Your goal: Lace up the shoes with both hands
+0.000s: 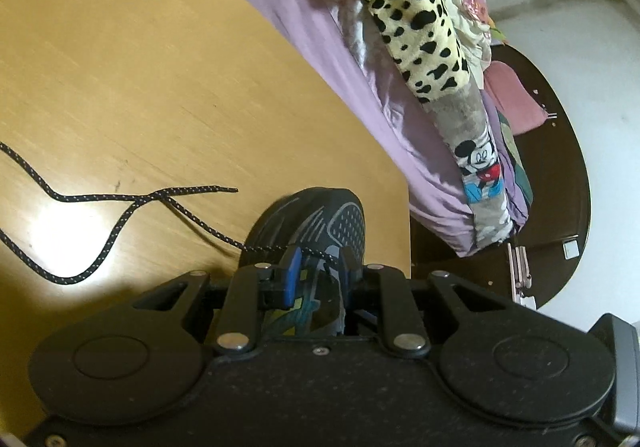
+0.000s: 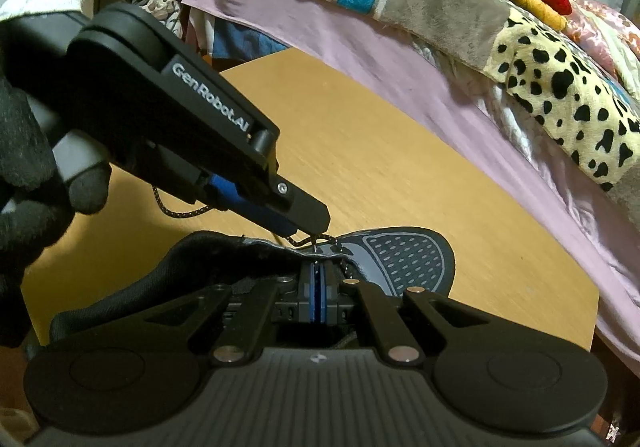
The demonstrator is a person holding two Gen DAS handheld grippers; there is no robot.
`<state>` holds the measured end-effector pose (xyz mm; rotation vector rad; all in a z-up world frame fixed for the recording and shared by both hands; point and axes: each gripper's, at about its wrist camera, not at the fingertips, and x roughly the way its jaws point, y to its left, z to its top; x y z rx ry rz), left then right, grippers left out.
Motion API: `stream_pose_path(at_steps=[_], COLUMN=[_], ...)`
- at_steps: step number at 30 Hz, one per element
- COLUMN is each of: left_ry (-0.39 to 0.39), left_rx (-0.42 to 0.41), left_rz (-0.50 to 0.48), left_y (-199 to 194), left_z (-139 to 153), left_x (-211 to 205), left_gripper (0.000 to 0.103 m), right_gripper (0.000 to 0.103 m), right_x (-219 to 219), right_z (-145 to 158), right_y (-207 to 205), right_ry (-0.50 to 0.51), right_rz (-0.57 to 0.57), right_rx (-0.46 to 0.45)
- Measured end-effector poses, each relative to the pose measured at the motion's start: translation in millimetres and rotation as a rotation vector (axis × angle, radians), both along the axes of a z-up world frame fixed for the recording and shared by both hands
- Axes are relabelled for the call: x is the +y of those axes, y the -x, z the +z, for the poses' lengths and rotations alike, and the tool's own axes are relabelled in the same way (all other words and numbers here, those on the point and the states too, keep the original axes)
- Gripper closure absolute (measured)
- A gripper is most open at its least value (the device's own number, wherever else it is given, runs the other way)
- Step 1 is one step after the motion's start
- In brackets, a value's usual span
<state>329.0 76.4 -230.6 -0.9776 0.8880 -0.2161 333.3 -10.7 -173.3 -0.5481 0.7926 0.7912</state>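
A dark blue-grey shoe lies on a wooden table near its corner. A black speckled lace trails over the table, runs into the shoe and crosses it at the eyelets. My left gripper hovers over that crossing. Its blue pads stand a little apart with the lace strand between them, unpinched. My right gripper has its pads pressed together at the shoe's grey eyelet edge, which they seem to pinch. A black-gloved hand holds the left gripper.
A bed with a lilac sheet runs along the table's far side. On it lie a spotted yellow blanket, a cartoon-mouse print and piled clothes. One loose lace end lies on the tabletop.
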Motion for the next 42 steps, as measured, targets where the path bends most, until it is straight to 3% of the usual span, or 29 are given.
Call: stream_pose_path(at_steps=[13,23,29,32,34,42], left_ry=[-0.024,-0.05,-0.112,-0.14,-0.15,-0.175], left_rx=[-0.021,-0.027,-0.06,-0.072,-0.076,-0.095], left_rz=[-0.02,-0.022,-0.046,-0.051,-0.048,-0.043], left_y=[-1.3,-0.9,0.3,0.2,0.3,1.3], left_z=[0.1,0.5,7.5,10.7,11.7,16.7], left_x=[-11.4,-15.4,-21.5,-23.3,-22.7,-20.4], left_gripper=[0.087,0.103,0.103,0.103,0.103,0.103], right_gripper=[0.099,0.098,0.098,0.093,0.079,0.07], right_x=[-0.8,-1.0,-1.9,-3.6,-5.6,-14.9], right_z=[-1.6,-1.6,-1.0,0.0,0.4,9.5], right_y=[-0.4,-0.2,0.4,1.8,3.0,6.3], right_ry=[-0.017,-0.024,-0.025,-0.02,-0.016,-0.033], right_rz=[-0.012,-0.015,-0.021,-0.021,-0.025,-0.036], right_rx=[0.003,0.001,0.002,0.003,-0.001,-0.015])
